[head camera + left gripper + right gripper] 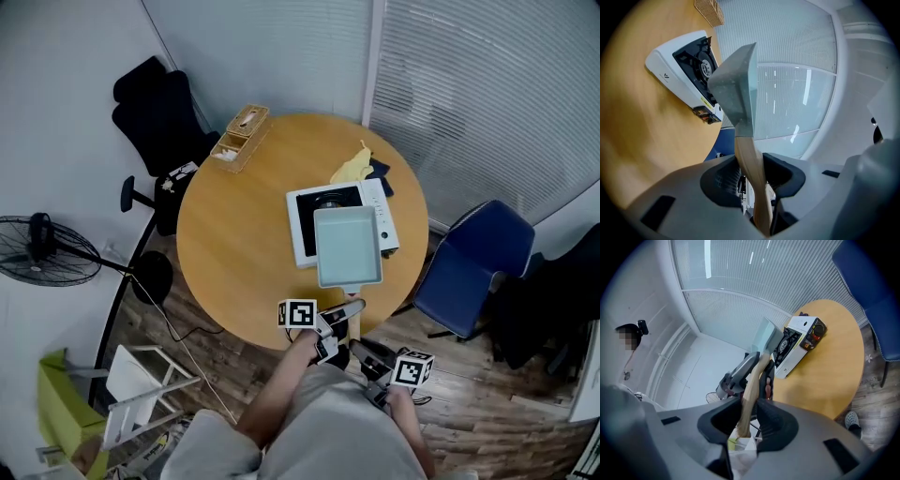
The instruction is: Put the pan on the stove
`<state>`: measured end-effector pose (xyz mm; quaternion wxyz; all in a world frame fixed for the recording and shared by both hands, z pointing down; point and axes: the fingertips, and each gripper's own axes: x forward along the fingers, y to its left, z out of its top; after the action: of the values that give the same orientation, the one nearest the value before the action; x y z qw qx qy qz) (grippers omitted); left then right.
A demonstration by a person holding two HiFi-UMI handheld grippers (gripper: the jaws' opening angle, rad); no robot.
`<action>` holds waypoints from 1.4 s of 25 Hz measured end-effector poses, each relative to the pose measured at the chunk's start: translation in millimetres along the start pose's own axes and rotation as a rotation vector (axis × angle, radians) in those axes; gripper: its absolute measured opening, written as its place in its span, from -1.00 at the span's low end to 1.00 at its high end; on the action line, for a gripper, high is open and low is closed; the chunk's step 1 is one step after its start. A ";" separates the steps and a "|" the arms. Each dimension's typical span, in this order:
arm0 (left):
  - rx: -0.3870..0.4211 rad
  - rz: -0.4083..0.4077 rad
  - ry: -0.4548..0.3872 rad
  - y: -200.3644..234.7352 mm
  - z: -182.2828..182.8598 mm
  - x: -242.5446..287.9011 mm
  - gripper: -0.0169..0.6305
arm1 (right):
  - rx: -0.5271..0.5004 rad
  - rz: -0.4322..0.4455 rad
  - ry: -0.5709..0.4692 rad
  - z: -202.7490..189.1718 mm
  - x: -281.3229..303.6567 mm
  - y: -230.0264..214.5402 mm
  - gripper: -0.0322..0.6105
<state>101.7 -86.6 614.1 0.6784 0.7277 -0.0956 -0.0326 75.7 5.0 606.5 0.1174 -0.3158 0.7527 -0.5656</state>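
A pale grey-blue rectangular pan (348, 246) hangs over the near half of the white portable stove (305, 225) on the round wooden table (234, 244). Its wooden handle (352, 302) points toward me. My left gripper (336, 319) is shut on the handle (750, 164) close behind the pan (733, 89), with the stove (682, 70) to the left ahead. My right gripper (367, 356) is shut on the handle's tail end (751, 390), right behind the left gripper (740, 373). Whether the pan touches the stove is not visible.
A wooden box (241, 134) sits at the table's far left edge and a yellow cloth (352, 167) lies beyond the stove. A blue chair (473, 267) stands to the right, a black chair (155, 112) at the far left, a fan (42, 248) on the floor.
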 end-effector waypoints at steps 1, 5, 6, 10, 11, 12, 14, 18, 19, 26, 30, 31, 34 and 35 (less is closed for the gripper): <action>0.000 0.002 -0.006 1.0 4.7 2.3 -0.46 | -0.002 0.001 0.006 4.3 1.8 -2.8 -0.56; 0.011 0.014 -0.024 6.2 22.7 7.2 -0.46 | -0.015 0.007 0.039 17.7 12.0 -13.3 -0.56; 0.012 0.013 -0.030 6.5 27.1 7.6 -0.46 | -0.018 0.007 0.048 21.0 14.8 -13.7 -0.56; 0.015 0.009 -0.059 8.6 47.0 11.3 -0.46 | -0.027 0.016 0.067 36.9 25.1 -18.2 -0.56; 0.016 0.010 -0.064 9.4 51.6 12.8 -0.46 | -0.030 0.019 0.069 41.0 26.9 -20.2 -0.56; 0.017 0.010 -0.068 9.7 55.8 14.7 -0.46 | -0.035 0.021 0.070 45.1 28.5 -22.0 -0.56; 0.022 0.006 -0.073 8.6 63.1 18.3 -0.46 | -0.041 0.022 0.068 52.4 31.5 -23.5 -0.56; 0.030 -0.007 -0.080 9.3 76.8 20.5 -0.46 | -0.059 0.018 0.073 61.6 41.4 -27.1 -0.56; 0.029 -0.010 -0.081 10.5 78.7 21.6 -0.46 | -0.059 0.015 0.077 63.2 42.7 -28.1 -0.56; 0.001 -0.005 -0.086 25.4 88.6 24.2 -0.46 | -0.055 -0.008 0.115 68.3 50.3 -40.6 -0.56; -0.031 -0.001 -0.082 36.8 91.3 25.9 -0.46 | -0.037 -0.018 0.120 69.7 53.9 -48.1 -0.55; -0.035 -0.002 -0.081 38.9 91.8 26.5 -0.46 | -0.032 -0.021 0.119 70.1 54.5 -49.6 -0.55; -0.039 -0.007 -0.076 45.0 94.1 28.1 -0.45 | -0.027 -0.032 0.116 71.5 56.4 -54.8 -0.55; -0.041 -0.009 -0.076 46.9 95.1 29.2 -0.45 | -0.027 -0.036 0.115 72.4 56.7 -56.7 -0.55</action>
<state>109.0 -188.2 655.7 0.6889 0.7123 -0.1171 -0.0654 89.9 -94.9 645.1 0.0595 -0.2978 0.7599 -0.5747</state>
